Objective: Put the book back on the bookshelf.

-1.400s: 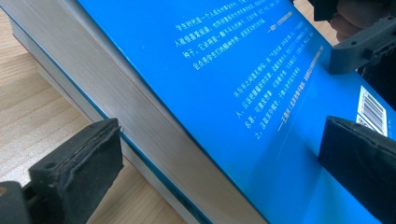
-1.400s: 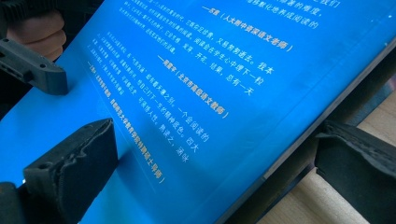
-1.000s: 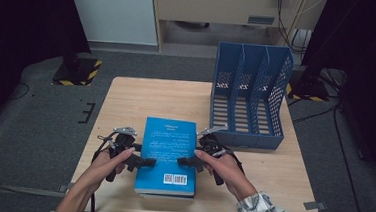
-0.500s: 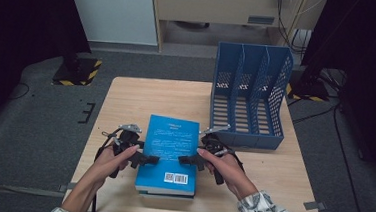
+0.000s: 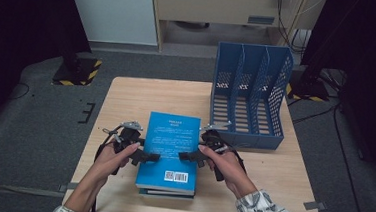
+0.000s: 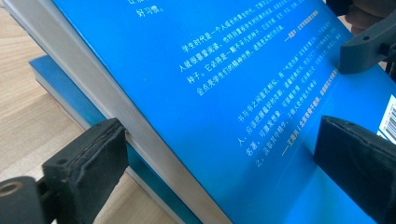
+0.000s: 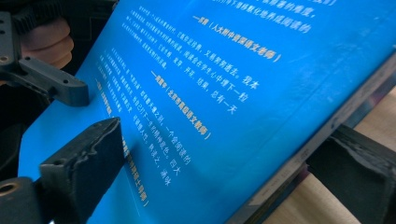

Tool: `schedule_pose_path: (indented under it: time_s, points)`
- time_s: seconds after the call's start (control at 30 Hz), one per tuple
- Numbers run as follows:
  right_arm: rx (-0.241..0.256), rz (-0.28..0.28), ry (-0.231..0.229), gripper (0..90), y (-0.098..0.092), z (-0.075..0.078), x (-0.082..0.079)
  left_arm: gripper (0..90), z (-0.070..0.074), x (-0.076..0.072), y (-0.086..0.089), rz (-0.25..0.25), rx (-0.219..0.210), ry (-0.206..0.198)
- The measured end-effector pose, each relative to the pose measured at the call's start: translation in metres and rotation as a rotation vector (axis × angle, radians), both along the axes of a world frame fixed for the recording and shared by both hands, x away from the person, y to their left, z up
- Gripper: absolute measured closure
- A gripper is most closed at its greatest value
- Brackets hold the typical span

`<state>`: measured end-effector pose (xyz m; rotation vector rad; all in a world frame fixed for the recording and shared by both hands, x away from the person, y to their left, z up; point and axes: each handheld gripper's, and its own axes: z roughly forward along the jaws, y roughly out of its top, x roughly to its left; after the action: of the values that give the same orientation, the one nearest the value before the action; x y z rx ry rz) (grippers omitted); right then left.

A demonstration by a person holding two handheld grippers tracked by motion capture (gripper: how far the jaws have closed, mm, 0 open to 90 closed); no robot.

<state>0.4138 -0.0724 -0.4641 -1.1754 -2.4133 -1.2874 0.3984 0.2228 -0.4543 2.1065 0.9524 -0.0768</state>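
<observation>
Blue and glossy, the top book (image 5: 169, 149) sat on a stack near the front edge of the wooden table (image 5: 126, 96). I had my left gripper (image 5: 148, 157) clamped across its left edge, one jaw above the cover, one beneath. My right gripper (image 5: 186, 156) gripped the right edge likewise. The blue file rack (image 5: 249, 98) stood at the right rear.

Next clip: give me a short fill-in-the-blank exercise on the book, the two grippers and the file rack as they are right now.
1. The left gripper and the right gripper each clamp one side of the top ____ book.
2. That book is the upper one of a stack of ____.
3. The blue file rack stands on the table's ____ side, seen from the person.
4. The barcode sits at the cover's edge ____ to the person.

Missing words: blue; two; right; nearest
</observation>
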Motion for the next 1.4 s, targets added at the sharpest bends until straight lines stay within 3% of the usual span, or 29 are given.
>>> schedule_pose_path:
  time_s: [0.2,0.37,0.77,1.4]
  points:
    - [-0.018,-0.008,-0.033,6.2,0.004,0.007,0.006,6.7,0.007,0.003,0.002,0.029,0.003,-0.036]
    - [-0.021,-0.012,-0.055,6.5,0.005,0.010,0.008,7.9,0.008,0.005,0.003,0.025,0.006,-0.038]
    - [-0.038,-0.013,-0.112,10.2,0.007,0.024,0.010,13.4,0.021,0.006,0.006,0.043,0.019,-0.088]
    - [-0.045,-0.008,-0.179,14.1,0.015,0.042,0.011,19.8,0.032,0.008,0.012,0.060,0.016,-0.110]
